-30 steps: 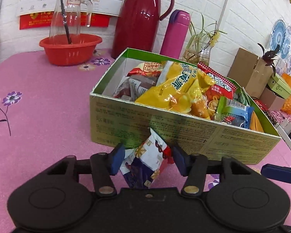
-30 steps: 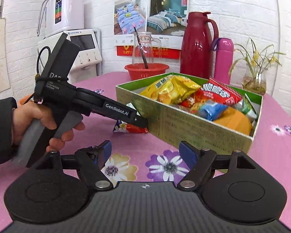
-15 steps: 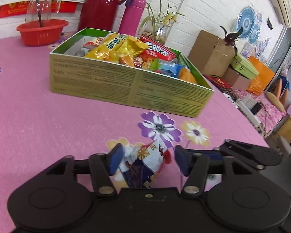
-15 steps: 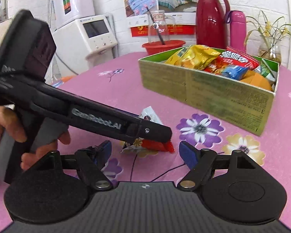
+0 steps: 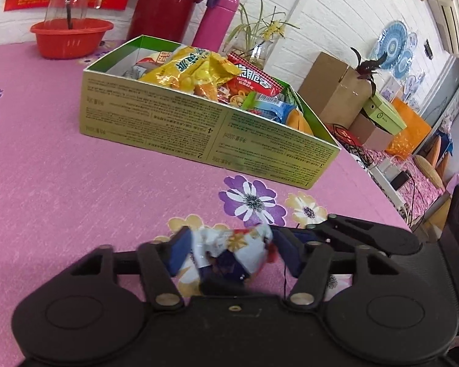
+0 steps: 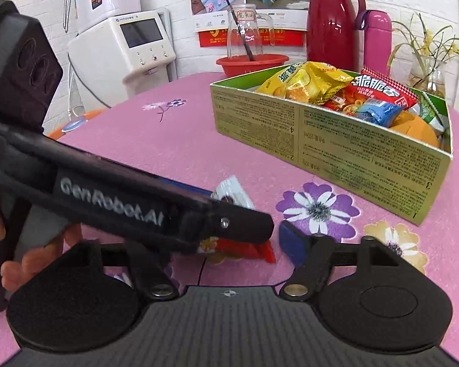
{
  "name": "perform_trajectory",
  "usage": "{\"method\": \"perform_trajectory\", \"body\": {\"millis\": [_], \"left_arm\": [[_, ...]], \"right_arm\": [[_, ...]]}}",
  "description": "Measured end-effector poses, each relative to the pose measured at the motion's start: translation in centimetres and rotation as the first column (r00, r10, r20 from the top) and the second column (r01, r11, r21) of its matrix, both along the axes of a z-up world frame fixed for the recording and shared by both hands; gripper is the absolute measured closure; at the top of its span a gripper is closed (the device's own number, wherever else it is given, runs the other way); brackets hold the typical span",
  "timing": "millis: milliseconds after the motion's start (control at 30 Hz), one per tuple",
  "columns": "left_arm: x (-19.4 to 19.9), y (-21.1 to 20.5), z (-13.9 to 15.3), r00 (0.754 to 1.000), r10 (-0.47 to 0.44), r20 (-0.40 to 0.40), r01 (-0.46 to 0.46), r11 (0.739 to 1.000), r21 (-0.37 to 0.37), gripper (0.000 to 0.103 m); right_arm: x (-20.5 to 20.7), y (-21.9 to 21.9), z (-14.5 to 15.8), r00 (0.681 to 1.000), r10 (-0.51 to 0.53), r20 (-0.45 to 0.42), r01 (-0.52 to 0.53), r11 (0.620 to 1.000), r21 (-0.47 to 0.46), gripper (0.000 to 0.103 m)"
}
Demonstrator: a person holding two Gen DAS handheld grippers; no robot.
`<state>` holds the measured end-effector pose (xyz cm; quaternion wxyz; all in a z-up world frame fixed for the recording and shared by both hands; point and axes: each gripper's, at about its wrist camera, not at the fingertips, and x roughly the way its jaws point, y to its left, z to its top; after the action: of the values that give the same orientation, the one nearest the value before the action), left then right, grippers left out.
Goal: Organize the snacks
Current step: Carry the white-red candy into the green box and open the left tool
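A small white, blue and red snack packet (image 5: 229, 247) lies low over the pink flowered cloth, between the blue pads of my left gripper (image 5: 234, 253). Those jaws are closing around it, and a firm press is not visible. In the right wrist view the left gripper's black finger (image 6: 229, 223) crosses over the packet (image 6: 232, 188). My right gripper (image 6: 229, 241) is closing too, with the packet's red edge between its jaws but clear of the visible pad. Its finger (image 5: 367, 235) shows beside the left one. The green box (image 5: 199, 128) of snacks stands beyond.
A red basin with a glass jug (image 5: 72, 36), a red thermos (image 5: 171, 0), a pink bottle (image 5: 217, 15) and a plant vase (image 5: 260, 52) stand behind the box. The table's edge runs along the right, with cardboard boxes (image 5: 336, 91) past it. A hand (image 6: 39, 260) holds the left gripper.
My left gripper drew back from the box's front wall with the packet and came down beside the right gripper. Its jaws spread around the packet. The right jaws have narrowed.
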<state>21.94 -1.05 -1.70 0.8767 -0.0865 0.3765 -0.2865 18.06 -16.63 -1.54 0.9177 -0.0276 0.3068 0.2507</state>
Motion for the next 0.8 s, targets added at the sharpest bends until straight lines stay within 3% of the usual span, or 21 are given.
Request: {"method": "perform_trajectory", "body": {"millis": [133,267,300,333,400,800], "left_arm": [[-0.5,0.0,0.0,1.0,-0.011,0.011,0.011,1.0,-0.016,0.047],[-1.2,-0.6,0.6,0.999,-0.022,0.029,0.023,1.0,-0.013,0.05],[-1.3,-0.8,0.9,0.999,-0.032,0.032,0.033,0.999,-0.027,0.061],[-1.3,-0.9,1.3,0.999,-0.041,0.033,0.042,0.998,-0.043,0.064],[-1.6,-1.5,2.4,0.996,-0.047,0.072,0.05,0.998,-0.03,0.069],[0.7,-4.7,7.5,0.973,-0.06,0.224,0.074,0.996,-0.055,0.068]], "right_arm": [[-0.5,-0.4,0.1,1.0,-0.013,-0.011,0.013,1.0,0.024,0.024],[-1.2,-0.7,0.6,1.0,-0.027,0.013,0.027,1.0,0.012,0.025],[-1.4,-0.8,0.9,0.999,-0.033,0.024,0.033,0.999,0.009,0.027],[-1.4,-1.0,1.2,0.999,-0.043,0.031,0.043,0.999,0.006,0.038],[-1.2,-1.7,2.0,0.997,-0.049,0.052,0.048,0.998,0.029,0.041],[1.6,-4.4,6.4,0.972,-0.115,0.205,0.101,0.992,0.075,0.043]]}}
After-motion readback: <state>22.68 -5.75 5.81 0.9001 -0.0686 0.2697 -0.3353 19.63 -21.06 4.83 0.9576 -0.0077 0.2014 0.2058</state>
